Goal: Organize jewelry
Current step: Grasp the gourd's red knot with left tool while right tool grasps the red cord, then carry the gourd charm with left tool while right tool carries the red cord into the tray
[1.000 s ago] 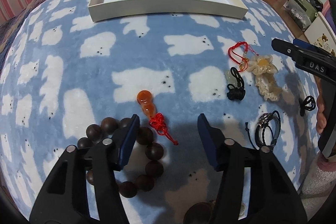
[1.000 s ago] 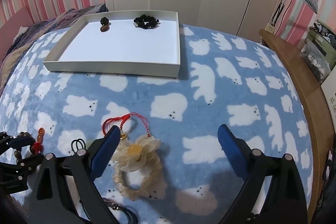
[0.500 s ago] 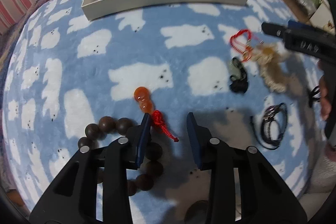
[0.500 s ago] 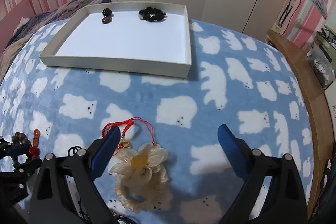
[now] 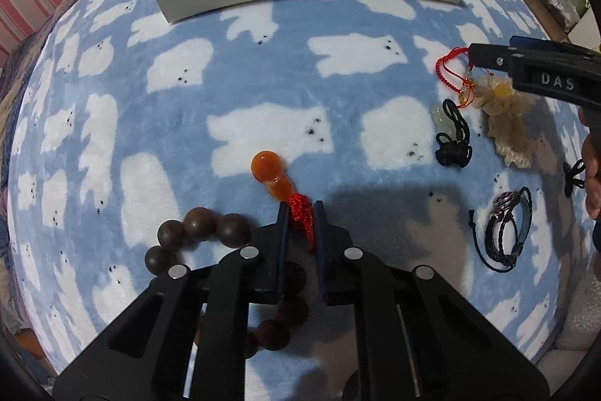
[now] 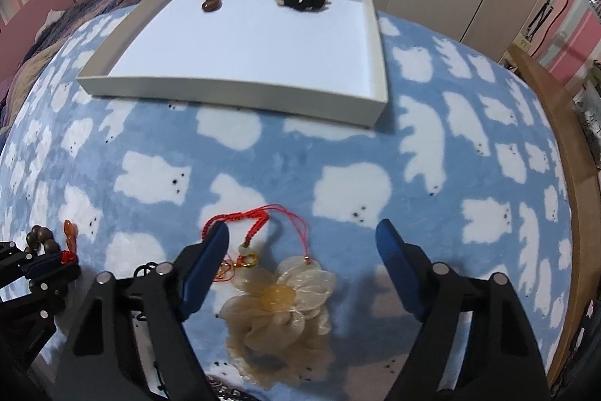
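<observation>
Left gripper (image 5: 300, 213) jaws clamped on one red cord (image 5: 302, 213); right gripper (image 6: 302, 260) jaws apart.
One white tray (image 6: 240, 93) holds two pieces at its far edge.

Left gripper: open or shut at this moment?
Shut. The left gripper has its fingers pinched on the red knotted cord of the orange gourd pendant.

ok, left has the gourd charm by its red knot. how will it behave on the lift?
The left gripper is shut on the red knot, not the bead, so the orange gourd will probably dangle and swing. It looks glossy and rounded, so it may roll when set down. The cord seems soft, so it could slip.
</observation>
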Tool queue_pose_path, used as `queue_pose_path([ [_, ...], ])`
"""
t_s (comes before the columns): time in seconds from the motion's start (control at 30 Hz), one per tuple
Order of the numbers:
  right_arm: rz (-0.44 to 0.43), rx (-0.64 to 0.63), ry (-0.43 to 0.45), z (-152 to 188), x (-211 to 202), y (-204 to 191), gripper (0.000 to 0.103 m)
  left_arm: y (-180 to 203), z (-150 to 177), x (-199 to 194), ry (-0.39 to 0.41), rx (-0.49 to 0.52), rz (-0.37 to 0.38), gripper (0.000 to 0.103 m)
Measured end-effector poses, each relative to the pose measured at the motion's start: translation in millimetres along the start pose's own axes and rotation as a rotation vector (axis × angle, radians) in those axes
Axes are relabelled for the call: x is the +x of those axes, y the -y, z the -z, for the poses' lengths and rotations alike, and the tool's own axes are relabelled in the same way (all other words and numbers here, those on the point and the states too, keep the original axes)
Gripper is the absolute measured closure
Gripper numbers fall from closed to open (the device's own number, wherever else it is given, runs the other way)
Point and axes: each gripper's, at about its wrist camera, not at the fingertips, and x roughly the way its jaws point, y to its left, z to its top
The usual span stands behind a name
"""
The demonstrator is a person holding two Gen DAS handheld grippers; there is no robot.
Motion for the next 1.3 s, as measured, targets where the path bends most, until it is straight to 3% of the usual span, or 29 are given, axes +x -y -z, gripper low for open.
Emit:
queue_pose_path([
  [0.13,-0.012,-0.034,-0.024,-3.3,1.3,-10.1,0.023,-2.2,0.3,1.0,0.003,0.005,0.002,0.093],
  [0.2,-0.014,-0.053,-0.045,-2.4,5.2,-15.4,0.030,-3.5,-1.2,1.5,0.003,0.005,0.007,0.093],
  [0.33,-0.035,-0.061,-0.107,3.3,20.9,-19.1,0.061,-5.2,-1.5,1.0,0.003,0.000,0.019,0.094],
  [0.43,-0.060,-0.041,-0.113,4.8,24.8,-15.5,0.069,-6.6,-2.2,1.3,0.004,0.000,0.021,0.095],
  [0.47,-0.063,-0.040,-0.112,4.6,24.7,-14.9,0.079,-6.2,-2.6,1.3,0.005,0.002,0.020,0.095],
  [0.57,-0.065,-0.062,-0.113,4.5,23.7,-18.9,0.091,-5.8,-2.4,0.7,0.008,0.004,0.016,0.095],
  [0.67,-0.055,-0.084,-0.108,3.5,24.2,-22.7,0.096,-3.5,-2.9,0.4,0.015,0.012,0.006,0.096],
  [0.97,-0.035,-0.060,-0.033,-2.3,13.2,-14.9,0.096,0.8,-10.2,-5.0,0.060,0.016,-0.025,0.096],
  [1.3,-0.057,-0.026,0.059,-13.7,-13.0,-3.3,0.096,-0.7,-42.2,-37.0,0.179,0.023,-0.031,0.097],
])
